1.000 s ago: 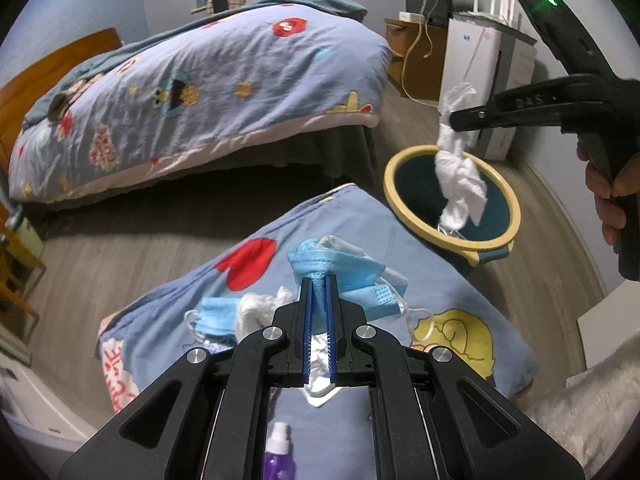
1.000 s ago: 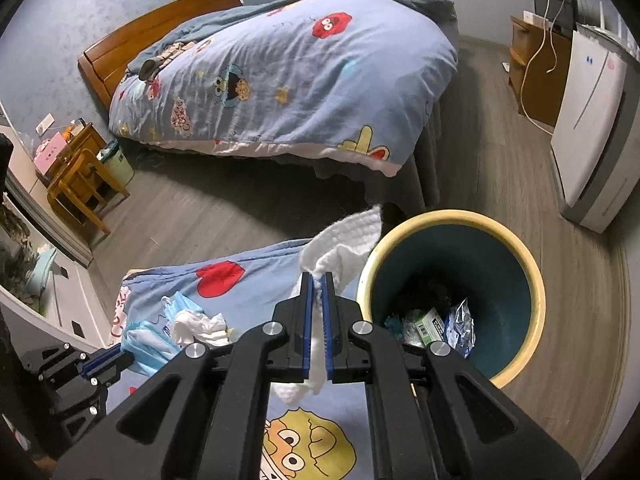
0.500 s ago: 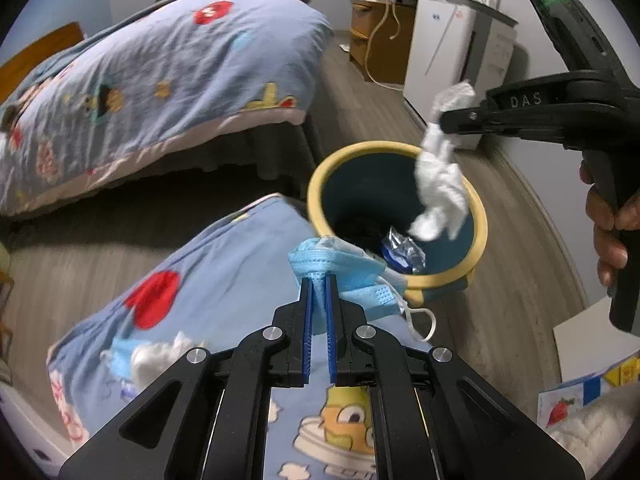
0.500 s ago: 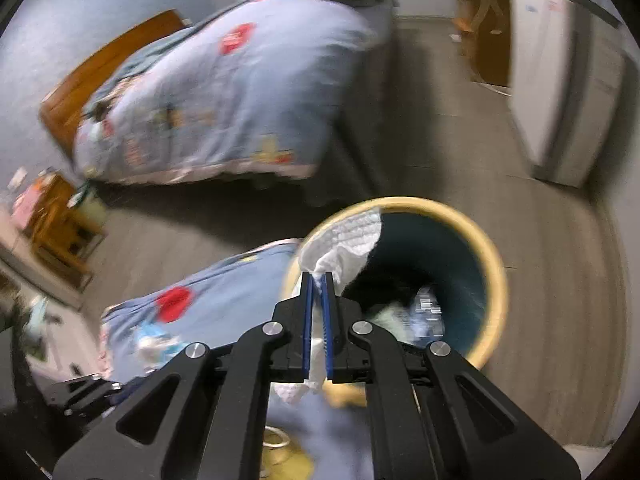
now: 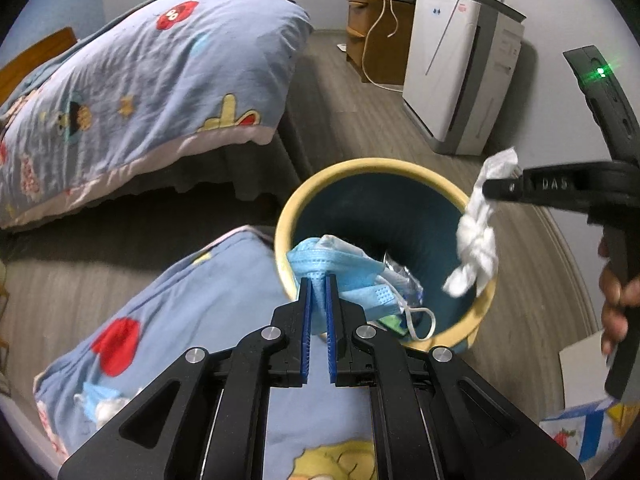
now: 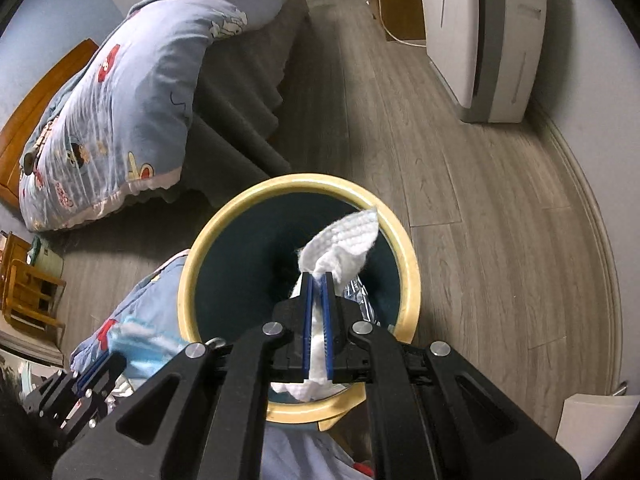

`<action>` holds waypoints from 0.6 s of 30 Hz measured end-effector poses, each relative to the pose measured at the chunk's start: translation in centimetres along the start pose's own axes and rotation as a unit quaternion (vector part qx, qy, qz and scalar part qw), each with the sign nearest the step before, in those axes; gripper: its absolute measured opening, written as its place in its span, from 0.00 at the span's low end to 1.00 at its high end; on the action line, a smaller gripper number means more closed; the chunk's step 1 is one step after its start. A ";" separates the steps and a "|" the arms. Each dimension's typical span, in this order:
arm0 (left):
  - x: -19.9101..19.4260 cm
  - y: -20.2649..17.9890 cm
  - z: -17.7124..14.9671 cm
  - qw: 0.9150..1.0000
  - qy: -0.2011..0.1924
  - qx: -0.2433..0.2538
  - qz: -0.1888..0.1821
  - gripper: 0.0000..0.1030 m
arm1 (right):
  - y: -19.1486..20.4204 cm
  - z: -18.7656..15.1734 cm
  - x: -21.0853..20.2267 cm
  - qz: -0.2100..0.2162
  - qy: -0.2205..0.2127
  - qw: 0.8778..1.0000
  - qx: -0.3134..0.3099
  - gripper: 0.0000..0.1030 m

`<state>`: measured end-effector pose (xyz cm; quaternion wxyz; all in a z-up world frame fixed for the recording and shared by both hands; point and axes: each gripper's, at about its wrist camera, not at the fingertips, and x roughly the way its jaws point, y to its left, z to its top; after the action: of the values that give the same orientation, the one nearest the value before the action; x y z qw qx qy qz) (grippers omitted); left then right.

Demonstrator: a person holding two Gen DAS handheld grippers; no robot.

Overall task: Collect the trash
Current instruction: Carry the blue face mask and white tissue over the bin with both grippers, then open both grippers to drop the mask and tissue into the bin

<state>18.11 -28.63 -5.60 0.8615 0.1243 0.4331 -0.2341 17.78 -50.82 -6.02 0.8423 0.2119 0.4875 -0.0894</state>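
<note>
A bed (image 5: 132, 92) under a pale blue cartoon-print quilt fills the far left of the room, with a white appliance (image 5: 460, 80) standing against the wall across the grey plank floor (image 6: 480, 208). Nearer, a second blue cartoon-print cover (image 5: 192, 320) lies spread out just beside a round bin (image 5: 282, 216) with a cream rim and a dark teal inside; wrappers and other scraps lie at its bottom. On the cover's left end sit a crumpled white tissue and a blue mask (image 5: 100, 404).

The left tool (image 5: 318, 280) is clenched on a light blue face mask (image 5: 340, 268), which hangs over the bin's near rim with its white ear loop dangling over the opening. The right tool (image 6: 318, 278) is clenched on a white paper towel (image 6: 344, 244); seen from the left wrist, the towel droops from the tool's tip over the far-right side of the bin's mouth. A hand (image 5: 618, 300) grips that tool's handle at the right edge.
</note>
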 end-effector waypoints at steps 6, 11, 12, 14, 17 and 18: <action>1.8 -1.1 -0.2 1.000 0.011 0.003 -0.011 0.11 | 0.2 0.3 0.3 0.019 0.000 1.000 0.001 0.04; 2.2 -1.2 -0.7 1.000 0.008 0.008 -0.008 0.25 | 0.6 0.4 0.1 0.023 -0.005 1.000 -0.006 0.06; 2.1 -1.1 -0.8 1.000 0.004 0.007 -0.009 0.34 | 0.7 0.4 0.1 0.024 -0.006 1.000 -0.006 0.08; 1.7 -0.8 -1.0 1.000 -0.004 0.004 -0.005 0.45 | 0.8 0.4 -0.1 0.027 -0.010 1.000 -0.006 0.20; 1.4 -0.5 -1.2 1.000 -0.007 0.003 -0.003 0.52 | 1.0 0.4 -0.5 0.024 -0.019 0.999 -0.009 0.44; 1.3 -0.3 -1.3 1.000 -0.007 0.003 0.000 0.58 | 1.1 0.4 -0.6 0.024 -0.021 0.999 -0.011 0.48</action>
<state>17.68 -28.73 -7.44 0.8641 0.1249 0.4265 -0.2363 18.17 -50.07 -5.01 0.8566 0.2128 0.4651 -0.0681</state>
